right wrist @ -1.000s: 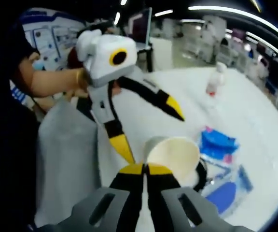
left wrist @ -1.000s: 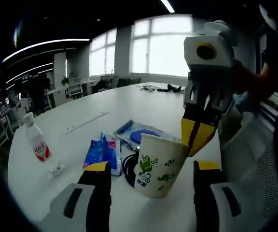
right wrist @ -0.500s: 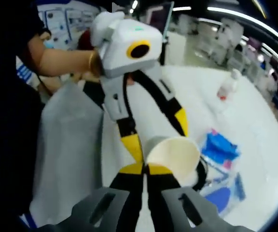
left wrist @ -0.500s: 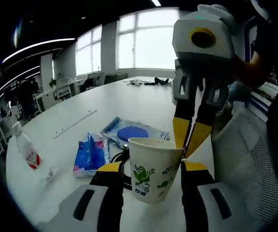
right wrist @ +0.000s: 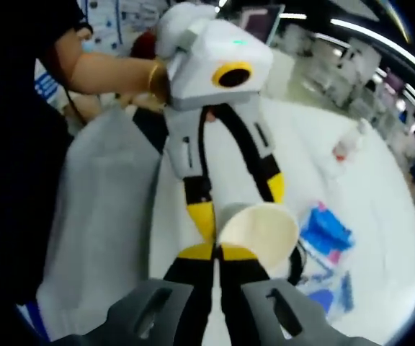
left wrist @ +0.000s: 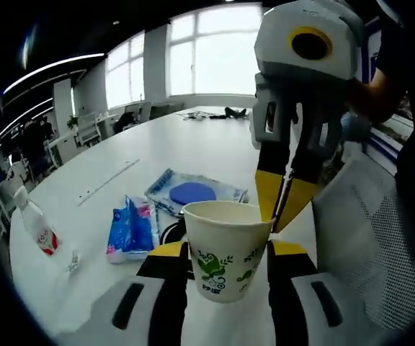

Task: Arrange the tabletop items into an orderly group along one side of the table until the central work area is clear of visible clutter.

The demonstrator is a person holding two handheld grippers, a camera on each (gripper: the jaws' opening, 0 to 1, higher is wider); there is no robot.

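A white paper cup [left wrist: 225,252] with green leaf prints hangs above the white table [left wrist: 215,148]. My left gripper [left wrist: 226,249] has a yellow-tipped jaw pressed to each side of it. My right gripper [left wrist: 279,205] comes down from the upper right, shut on the cup's far rim. In the right gripper view my right gripper [right wrist: 215,251] pinches the rim of the cup [right wrist: 258,229], and my left gripper [right wrist: 238,202] reaches in from above with its jaws flanking the cup.
On the table lie a blue tissue pack [left wrist: 130,231], a flat packet with a blue disc [left wrist: 191,193], a black ring [left wrist: 168,232], a water bottle [left wrist: 36,227] and a long strip [left wrist: 106,182]. A grey mesh chair back [left wrist: 369,231] stands at the right.
My left gripper's jaws have narrowed from wide apart to touching the cup's sides. The cup has come up and closer, while my right gripper stays shut on its rim.
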